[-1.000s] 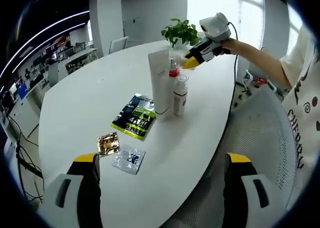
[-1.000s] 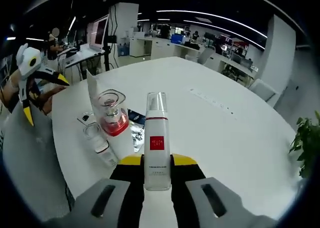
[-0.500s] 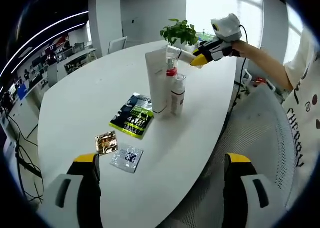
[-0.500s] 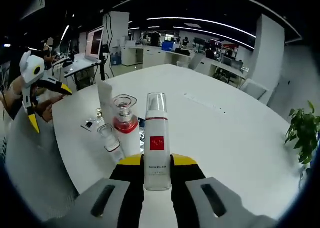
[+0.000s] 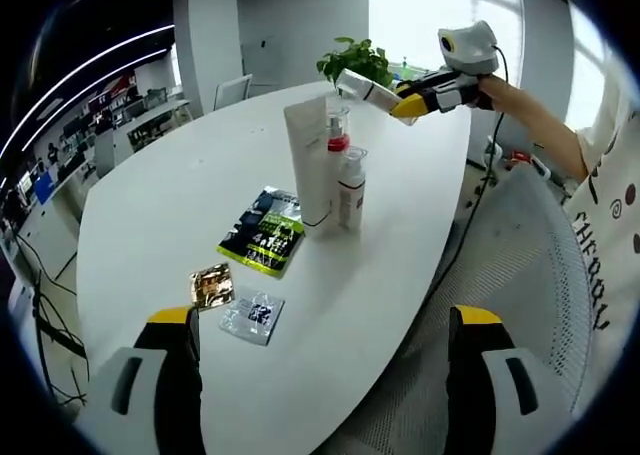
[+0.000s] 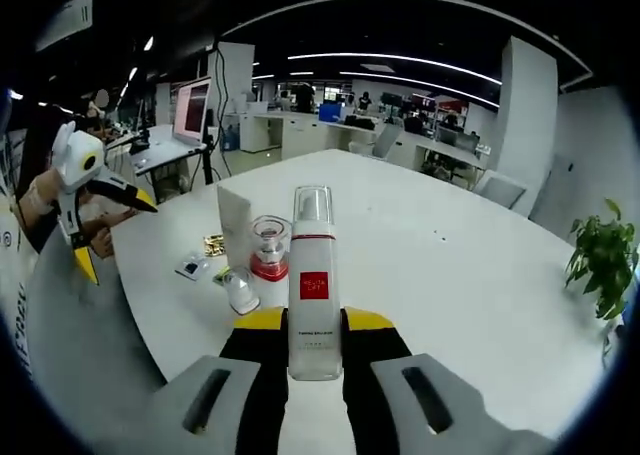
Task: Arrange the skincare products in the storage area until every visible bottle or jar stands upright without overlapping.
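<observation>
My right gripper (image 6: 313, 320) is shut on a white bottle (image 6: 313, 280) with a red label and a clear cap. From the left gripper view, that bottle (image 5: 365, 87) hangs tilted in the air above the far side of the white table (image 5: 170, 195), held by the right gripper (image 5: 405, 103). A tall white tube (image 5: 308, 160), a red-collared bottle (image 5: 337, 140) and a small white bottle (image 5: 350, 187) stand upright, close together, mid-table. My left gripper (image 5: 322, 317) hangs open over the near table edge, holding nothing.
Flat on the table lie a green-and-blue sachet (image 5: 263, 237), a gold sachet (image 5: 213, 286) and a clear sachet (image 5: 255, 316). A potted plant (image 5: 355, 63) stands at the far end. A mesh chair (image 5: 520, 265) and a person's arm are to the right.
My right gripper has carried the red-label bottle up and away from the standing group, which now looks smaller and farther in its view. The left gripper has stayed open and still.
</observation>
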`<state>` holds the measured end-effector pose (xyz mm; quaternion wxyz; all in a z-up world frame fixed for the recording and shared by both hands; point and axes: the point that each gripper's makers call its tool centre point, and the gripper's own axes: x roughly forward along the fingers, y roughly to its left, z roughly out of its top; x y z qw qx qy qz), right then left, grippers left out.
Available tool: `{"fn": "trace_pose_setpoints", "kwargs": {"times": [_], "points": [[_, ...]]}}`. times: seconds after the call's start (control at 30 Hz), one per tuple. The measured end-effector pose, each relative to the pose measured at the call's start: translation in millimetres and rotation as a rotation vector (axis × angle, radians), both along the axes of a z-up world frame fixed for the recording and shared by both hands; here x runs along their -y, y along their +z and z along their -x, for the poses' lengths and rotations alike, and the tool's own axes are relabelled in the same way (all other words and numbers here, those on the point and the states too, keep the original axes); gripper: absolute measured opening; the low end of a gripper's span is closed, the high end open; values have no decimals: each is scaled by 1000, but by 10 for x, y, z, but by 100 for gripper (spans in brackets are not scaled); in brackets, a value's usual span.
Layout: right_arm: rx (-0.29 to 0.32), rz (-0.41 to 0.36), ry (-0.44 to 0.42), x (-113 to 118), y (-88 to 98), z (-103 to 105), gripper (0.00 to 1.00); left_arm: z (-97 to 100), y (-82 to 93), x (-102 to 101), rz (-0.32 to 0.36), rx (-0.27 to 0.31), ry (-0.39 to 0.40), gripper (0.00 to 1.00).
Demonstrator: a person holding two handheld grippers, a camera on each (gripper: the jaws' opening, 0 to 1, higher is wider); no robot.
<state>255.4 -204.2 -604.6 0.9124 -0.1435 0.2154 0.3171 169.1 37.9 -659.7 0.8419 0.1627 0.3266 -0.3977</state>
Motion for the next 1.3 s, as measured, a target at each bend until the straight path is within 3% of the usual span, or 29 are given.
{"fn": "trace_pose_setpoints", "kwargs": {"times": [0.63,1.3], "points": [[21,-67,34,-217,93,362,19,12,44,9,-5,22,-5,96],[-7,-118,99,-508,-28,470,19,50,71,136,0,27,-43,95]]}}
